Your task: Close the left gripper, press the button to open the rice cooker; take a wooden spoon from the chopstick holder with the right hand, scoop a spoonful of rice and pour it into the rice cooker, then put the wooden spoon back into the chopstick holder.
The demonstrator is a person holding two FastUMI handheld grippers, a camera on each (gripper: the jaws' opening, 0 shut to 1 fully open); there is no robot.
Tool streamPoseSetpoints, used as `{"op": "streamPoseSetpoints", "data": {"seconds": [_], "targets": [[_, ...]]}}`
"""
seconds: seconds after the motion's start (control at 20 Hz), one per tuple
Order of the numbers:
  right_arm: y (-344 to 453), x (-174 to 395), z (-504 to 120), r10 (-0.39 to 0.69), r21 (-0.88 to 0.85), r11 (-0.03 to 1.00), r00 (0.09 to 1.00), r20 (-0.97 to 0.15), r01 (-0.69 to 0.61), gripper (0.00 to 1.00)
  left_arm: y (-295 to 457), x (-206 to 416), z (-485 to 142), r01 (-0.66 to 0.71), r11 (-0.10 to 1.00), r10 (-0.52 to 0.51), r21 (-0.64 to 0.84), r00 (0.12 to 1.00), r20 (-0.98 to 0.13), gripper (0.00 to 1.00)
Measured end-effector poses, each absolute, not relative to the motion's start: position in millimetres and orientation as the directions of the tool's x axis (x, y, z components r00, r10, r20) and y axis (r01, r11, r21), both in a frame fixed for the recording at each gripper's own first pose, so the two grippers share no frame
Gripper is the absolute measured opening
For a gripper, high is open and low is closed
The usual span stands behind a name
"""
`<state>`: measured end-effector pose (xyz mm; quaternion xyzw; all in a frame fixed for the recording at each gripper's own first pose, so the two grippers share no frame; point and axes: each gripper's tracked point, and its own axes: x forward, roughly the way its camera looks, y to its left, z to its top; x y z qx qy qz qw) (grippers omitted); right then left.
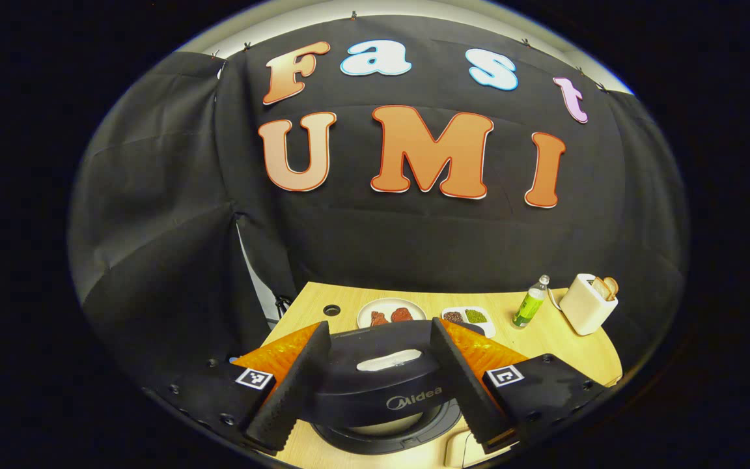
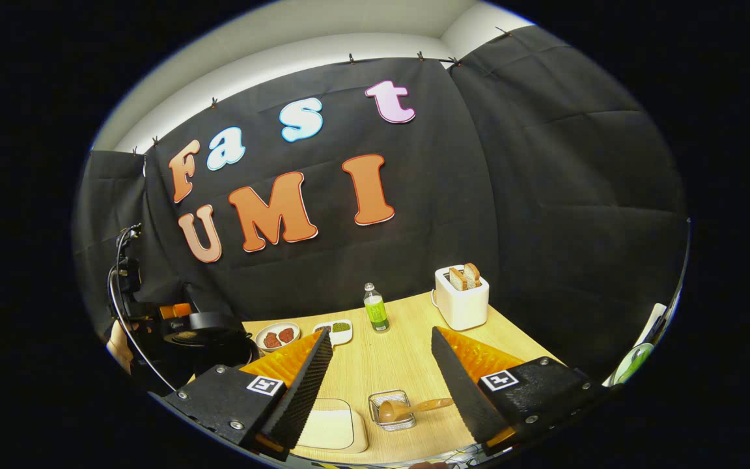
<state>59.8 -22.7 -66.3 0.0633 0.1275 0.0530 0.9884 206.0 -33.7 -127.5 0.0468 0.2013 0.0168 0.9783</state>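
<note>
Two claws, both spread wide. Left claw (image 1: 378, 384) hangs above the rice cooker (image 1: 381, 384), its fingers straddling the raised black lid, not touching it; the inner pot rim shows beneath. Right claw (image 2: 381, 384) hovers over the counter (image 2: 401, 355), above the wire chopstick holder (image 2: 391, 410), where the wooden spoon (image 2: 407, 409) lies, handle pointing right. Open counter runs ahead to bottle (image 2: 375, 308) and toaster (image 2: 461, 296).
</note>
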Motion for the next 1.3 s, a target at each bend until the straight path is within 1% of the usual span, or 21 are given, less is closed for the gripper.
{"op": "streamPoseSetpoints", "data": {"seconds": [0.1,0.15,0.2,0.25,0.3,0.45,0.55,0.6,0.65,0.7,0.75,0.8,0.85,0.9,0.95,1.05,1.1,1.3], "targets": [[-14.3,58.8,-71.6,0.132,0.134,0.986,0.958,-0.253,-0.101,0.94,-38.4,186.2,-155.7,0.001,0.996,0.035,0.085,0.911,-0.411,0.98],[-11.7,57.5,-73.5,0.138,0.136,0.985,0.956,-0.257,-0.105,0.95,-39.2,178.0,-169.9,0.008,0.997,0.025,0.078,0.909,-0.417,1.0],[-9.6,56.3,-76.1,0.141,0.138,0.985,0.955,-0.262,-0.108,0.95,-37.8,170.5,-183.9,0.006,0.997,0.025,0.072,0.904,-0.426,0.98],[-7.8,56.0,-78.5,0.145,0.139,0.984,0.952,-0.268,-0.11,0.95,-37.9,164.5,-195.6,0.007,0.998,0.021,0.063,0.901,-0.434,1.0],[-6.0,55.1,-80.3,0.147,0.139,0.984,0.951,-0.273,-0.112,0.95,-36.8,157.2,-205.9,-0.002,0.998,0.027,0.057,0.898,-0.439,1.0],[-1.3,53.6,-84.8,0.154,0.133,0.984,0.948,-0.279,-0.12,0.95,-40.6,150.6,-217.8,0.003,0.991,0.046,0.131,0.926,-0.375,0.98],[3.2,52.4,-88.1,0.162,0.132,0.983,0.944,-0.288,-0.129,0.95,-39.7,147.0,-225.8,-0.005,0.989,0.058,0.15,0.934,-0.353,0.98],[5.0,51.5,-88.6,0.165,0.132,0.982,0.942,-0.291,-0.131,0.95,-39.2,147.0,-233.2,-0.015,0.991,0.062,0.134,0.931,-0.359,1.0],[5.3,50.1,-90.3,0.167,0.132,0.982,0.941,-0.294,-0.133,0.95,-37.3,148.0,-242.5,-0.033,0.993,0.074,0.116,0.923,-0.378,0.98],[5.7,49.2,-91.7,0.169,0.13,0.982,0.94,-0.297,-0.136,0.95,-36.5,146.5,-254.0,-0.036,0.991,0.085,0.127,0.912,-0.4,1.0],[5.1,47.6,-92.8,0.168,0.123,0.983,0.939,-0.3,-0.137,0.95,-36.9,146.9,-251.2,-0.034,0.988,0.09,0.153,0.923,-0.375,0.98],[4.6,47.1,-94.5,0.165,0.116,0.984,0.938,-0.304,-0.136,0.95,-38.7,152.6,-247.5,-0.031,0.987,0.086,0.16,0.934,-0.347,0.98],[3.7,47.8,-95.7,0.163,0.113,0.984,0.938,-0.306,-0.134,0.95,-39.4,148.4,-252.0,-0.037,0.987,0.09,0.156,0.932,-0.35,0.98],[1.4,48.0,-97.2,0.16,0.113,0.985,0.937,-0.311,-0.13,0.95,-40.3,152.1,-253.1,-0.032,0.987,0.082,0.157,0.942,-0.326,0.99],[0.0,47.5,-97.2,0.156,0.118,0.985,0.936,-0.315,-0.125,0.95,-42.8,153.6,-256.4,-0.02,0.985,0.075,0.17,0.944,-0.321,1.0],[-2.9,46.7,-99.4,0.153,0.13,0.985,0.935,-0.321,-0.116,0.95,-42.8,150.5,-266.7,-0.013,0.984,0.078,0.18,0.931,-0.357,1.0],[-4.6,46.4,-99.4,0.15,0.131,0.985,0.935,-0.32,-0.113,0.95,-44.5,154.7,-255.8,-0.012,0.983,0.073,0.181,0.941,-0.33,1.0],[-13.5,43.8,-100.4,0.129,0.101,0.99,0.939,-0.32,-0.102,0.95,-42.1,154.5,-258.9,0.0,0.983,0.059,0.183,0.945,-0.322,1.0]]}}
